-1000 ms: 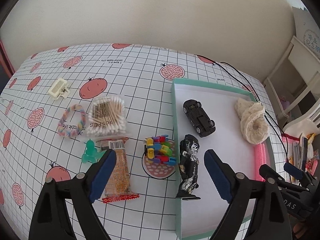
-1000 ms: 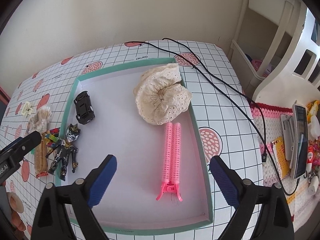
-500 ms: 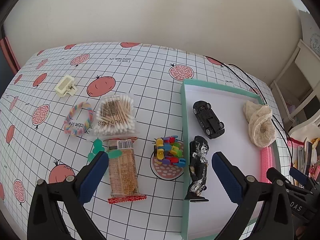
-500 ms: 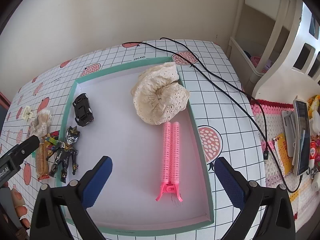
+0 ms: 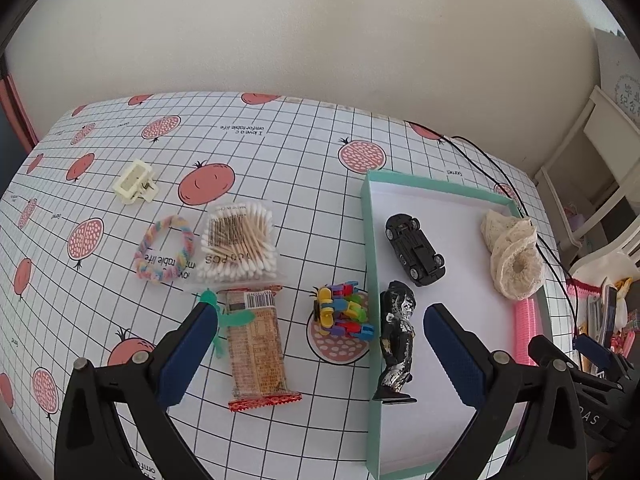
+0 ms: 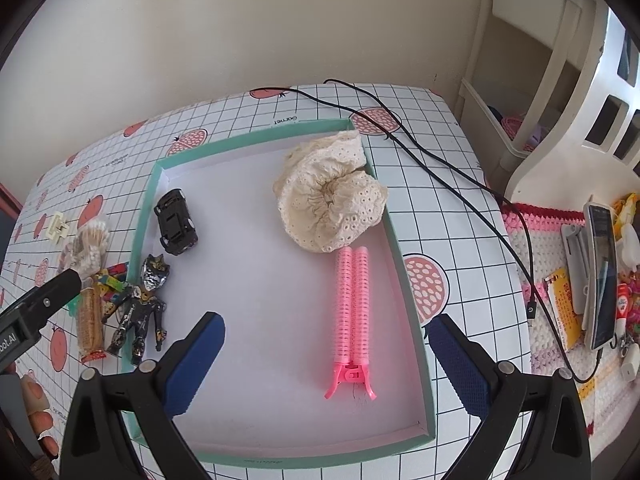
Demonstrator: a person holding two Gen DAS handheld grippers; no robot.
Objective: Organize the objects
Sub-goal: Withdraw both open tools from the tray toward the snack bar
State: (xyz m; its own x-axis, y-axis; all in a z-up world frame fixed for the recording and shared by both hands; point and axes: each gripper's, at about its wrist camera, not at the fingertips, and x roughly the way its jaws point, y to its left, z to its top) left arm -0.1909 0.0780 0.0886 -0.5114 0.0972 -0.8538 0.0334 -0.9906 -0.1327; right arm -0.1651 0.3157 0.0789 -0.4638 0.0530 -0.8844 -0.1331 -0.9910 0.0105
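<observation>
Over the last second the left gripper (image 5: pixel 320 344) has drawn back and up, so more of the grid-patterned tablecloth (image 5: pixel 280 152) shows beyond it; the right gripper (image 6: pixel 326 354) has barely shifted. Both have their jaws spread wide and carry nothing.

The shallow mint-green cardboard tray (image 6: pixel 256 139) sits at the table's right side. In it lie a cream lace scrunchie (image 6: pixel 330 196), a pink plastic roller hair clip (image 6: pixel 352 304) and a black toy car (image 6: pixel 176 222); a black-and-silver action figure (image 5: pixel 396 340) straddles the tray's left rim.

Left of the tray, on the cloth, are a clear bag of cotton swabs (image 5: pixel 240 248), an orange-wrapped snack bar (image 5: pixel 258 346), a pastel braided hair tie (image 5: pixel 164 250), a cream claw clip (image 5: pixel 134 182) and a cluster of small multicoloured plastic clips (image 5: pixel 344 312).

That cluster, nearest the left gripper, is probably light, stiff and loose, likely to scatter; pinching across its middle seems safest.
</observation>
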